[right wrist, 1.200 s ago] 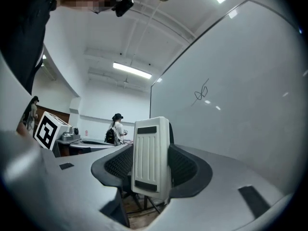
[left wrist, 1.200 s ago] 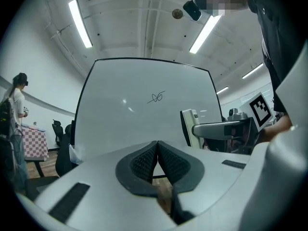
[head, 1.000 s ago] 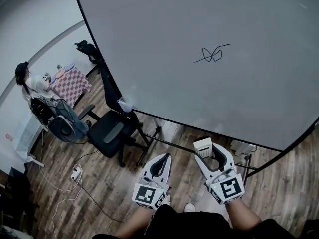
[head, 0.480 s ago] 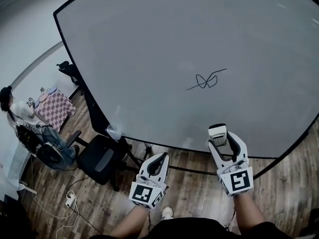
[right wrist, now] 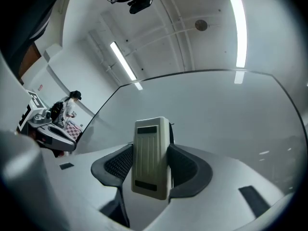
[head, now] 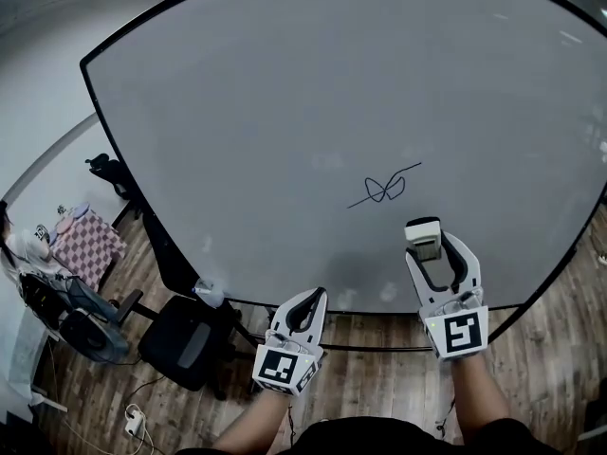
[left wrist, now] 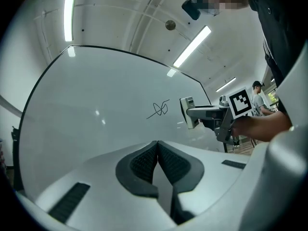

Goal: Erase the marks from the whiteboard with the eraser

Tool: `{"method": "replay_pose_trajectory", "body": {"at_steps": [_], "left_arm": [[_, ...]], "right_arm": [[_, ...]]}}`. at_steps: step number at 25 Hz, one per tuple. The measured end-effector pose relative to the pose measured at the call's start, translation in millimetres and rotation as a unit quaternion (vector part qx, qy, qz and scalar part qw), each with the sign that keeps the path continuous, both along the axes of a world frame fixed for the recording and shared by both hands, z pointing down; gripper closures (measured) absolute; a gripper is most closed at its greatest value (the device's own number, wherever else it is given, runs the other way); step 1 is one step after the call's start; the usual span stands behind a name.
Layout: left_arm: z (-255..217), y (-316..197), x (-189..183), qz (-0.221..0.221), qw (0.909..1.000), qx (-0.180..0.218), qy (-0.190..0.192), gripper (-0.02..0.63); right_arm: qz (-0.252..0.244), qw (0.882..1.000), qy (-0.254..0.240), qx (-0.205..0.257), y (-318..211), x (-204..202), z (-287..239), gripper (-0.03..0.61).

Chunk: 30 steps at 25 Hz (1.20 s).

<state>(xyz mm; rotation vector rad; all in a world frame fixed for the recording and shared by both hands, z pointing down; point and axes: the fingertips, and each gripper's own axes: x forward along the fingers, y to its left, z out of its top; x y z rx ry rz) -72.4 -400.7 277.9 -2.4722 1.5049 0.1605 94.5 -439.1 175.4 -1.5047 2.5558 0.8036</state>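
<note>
Low on the whiteboard (head: 285, 112), right of centre: one black scribble (head: 384, 190), a looped squiggle with a slanted stroke through it. Lines are crisp, with no smear or gap. It is the only mark I can see on the board.

Right hand-held gripper (head: 425, 246) is pinching a cream plastic eraser (head: 423, 235). In the right gripper view the jaws are clamped on its two long sides, with the ribbed back facing the camera and the eraser standing upright. In the head view the eraser sits just below and slightly right of the scribble, close to it but not over it. Whether it touches the board can't be told; the left gripper view suggests it is near the surface.

Left hand-held gripper (head: 316, 298) has its jaws pressed together with nothing between them. It is held low by the board's bottom edge, well apart from the scribble.

Progress, as a judgement: the eraser is in grasp and raised to the board, so pickup and approach are done. Wiping has not begun and the whole mark is left to clear. What remains is to put the pad face on the scribble and stroke across until no ink shows.
</note>
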Motion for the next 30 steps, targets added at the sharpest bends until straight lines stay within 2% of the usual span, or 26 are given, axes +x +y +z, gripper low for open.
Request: {"method": "replay_pose_trajectory", "body": {"at_steps": [5, 7, 11, 13, 20, 25, 27, 30], "left_arm": [[16, 28, -4, 0.025, 0.9995, 0.020, 0.002, 0.594], [49, 66, -14, 0.033, 0.9993, 0.018, 0.007, 0.595], [160, 191, -32, 0.043, 0.9987, 0.015, 0.025, 0.595], [179, 213, -37, 0.046, 0.9985, 0.013, 0.027, 0.594], [190, 220, -33, 0.062, 0.9975, 0.006, 0.033, 0.595], [176, 223, -33, 0.073, 0.9968, 0.026, 0.021, 0.595], [167, 222, -36, 0.070, 0.9965, 0.036, 0.026, 0.594], [151, 217, -39, 0.063, 0.9959, 0.056, 0.033, 0.595]], "right_arm": [[0.046, 0.998, 0.006, 0.050, 28, 3, -6, 0.325], [0.061, 0.996, 0.011, 0.058, 61, -6, 19, 0.325], [0.095, 0.992, 0.033, 0.071, 177, -17, 106, 0.325], [0.112, 0.990, 0.037, 0.074, 194, -16, 113, 0.325], [0.145, 0.980, 0.052, 0.123, 194, -7, 59, 0.325], [0.180, 0.970, 0.064, 0.148, 189, 11, 26, 0.325], [0.197, 0.967, 0.075, 0.144, 184, 17, 19, 0.325], [0.222, 0.965, 0.083, 0.112, 171, 22, 21, 0.325]]}}
